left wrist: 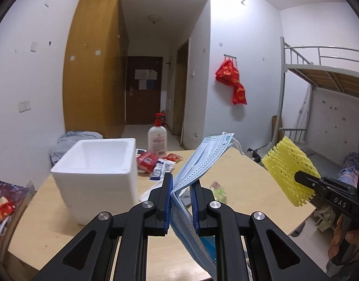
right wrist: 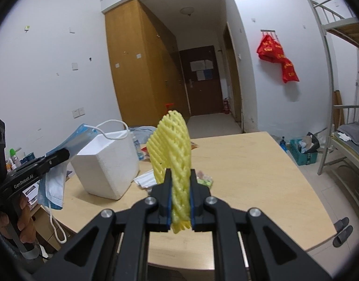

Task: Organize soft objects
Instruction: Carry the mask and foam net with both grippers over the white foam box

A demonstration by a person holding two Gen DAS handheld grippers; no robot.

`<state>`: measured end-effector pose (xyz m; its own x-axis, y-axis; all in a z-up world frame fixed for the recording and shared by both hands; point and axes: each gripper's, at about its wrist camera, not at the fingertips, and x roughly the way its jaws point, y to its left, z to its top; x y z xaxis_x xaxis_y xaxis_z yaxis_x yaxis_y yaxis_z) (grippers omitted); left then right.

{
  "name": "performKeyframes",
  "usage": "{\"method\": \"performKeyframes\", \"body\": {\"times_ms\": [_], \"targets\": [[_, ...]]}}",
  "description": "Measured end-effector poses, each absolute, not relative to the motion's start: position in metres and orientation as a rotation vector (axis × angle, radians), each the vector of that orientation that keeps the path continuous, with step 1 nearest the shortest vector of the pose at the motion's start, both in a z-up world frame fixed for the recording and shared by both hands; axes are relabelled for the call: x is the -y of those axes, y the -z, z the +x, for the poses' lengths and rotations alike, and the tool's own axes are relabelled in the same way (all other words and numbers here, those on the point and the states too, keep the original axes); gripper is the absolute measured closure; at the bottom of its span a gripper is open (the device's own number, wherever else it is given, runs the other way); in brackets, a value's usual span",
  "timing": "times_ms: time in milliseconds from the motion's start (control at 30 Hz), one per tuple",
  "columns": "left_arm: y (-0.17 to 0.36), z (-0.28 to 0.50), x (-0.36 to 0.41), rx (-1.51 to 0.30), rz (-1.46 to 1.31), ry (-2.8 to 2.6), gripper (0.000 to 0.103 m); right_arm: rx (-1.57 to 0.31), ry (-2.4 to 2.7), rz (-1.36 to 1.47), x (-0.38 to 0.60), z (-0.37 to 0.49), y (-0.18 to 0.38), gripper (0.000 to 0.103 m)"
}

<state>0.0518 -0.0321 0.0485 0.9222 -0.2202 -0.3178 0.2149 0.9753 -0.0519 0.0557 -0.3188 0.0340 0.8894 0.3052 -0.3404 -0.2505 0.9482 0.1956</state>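
Observation:
My left gripper [left wrist: 182,182] is shut on a blue face mask [left wrist: 204,155], which stands up between the blue pads and hangs down below them. From the right wrist view that mask [right wrist: 55,185] dangles from the left gripper [right wrist: 65,153] with its white ear loops loose. My right gripper [right wrist: 181,176] is shut on a yellow foam fruit net [right wrist: 171,145], held upright above the table. The net [left wrist: 288,167] also shows at the right of the left wrist view, pinched by the right gripper [left wrist: 297,176]. A white foam box [left wrist: 97,164] [right wrist: 109,164] stands open on the wooden table [left wrist: 249,178], left of both grippers.
Behind the box stand a white pump bottle [left wrist: 157,138] and several red and blue packets [left wrist: 153,164]. A small green-and-pink packet [left wrist: 218,190] [right wrist: 204,179] and white masks [right wrist: 145,179] lie mid-table. A bunk bed [left wrist: 324,70] and slippers [right wrist: 342,231] are to the right.

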Motion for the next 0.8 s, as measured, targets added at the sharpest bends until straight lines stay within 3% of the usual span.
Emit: {"method": "performKeyframes", "body": {"times_ms": [800], "targets": [[-0.052,0.021,-0.051,-0.3,-0.05,-0.022,0.087,-0.379,-0.535,0.089,0.242,0.067,-0.034,0.089]]}}
